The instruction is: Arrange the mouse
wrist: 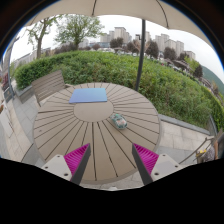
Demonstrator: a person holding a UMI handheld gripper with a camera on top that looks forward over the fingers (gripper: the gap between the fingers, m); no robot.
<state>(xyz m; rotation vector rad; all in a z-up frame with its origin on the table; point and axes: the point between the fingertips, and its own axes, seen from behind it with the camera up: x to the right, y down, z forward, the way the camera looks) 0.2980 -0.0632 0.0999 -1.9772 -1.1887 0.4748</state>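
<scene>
A small grey mouse (118,121) lies on a round wooden slatted table (70,125), right of the table's middle. A blue mouse pad (88,96) lies flat on the far part of the table, behind and left of the mouse. My gripper (112,158) hovers above the table's near edge, well short of the mouse. Its two fingers with pink pads (77,157) stand wide apart and hold nothing.
A parasol pole (140,55) rises behind the table on the right. Wooden chairs (45,84) stand at the table's left side. A green hedge (170,85) rings the terrace, with trees and buildings beyond. Pale paving (180,140) lies right of the table.
</scene>
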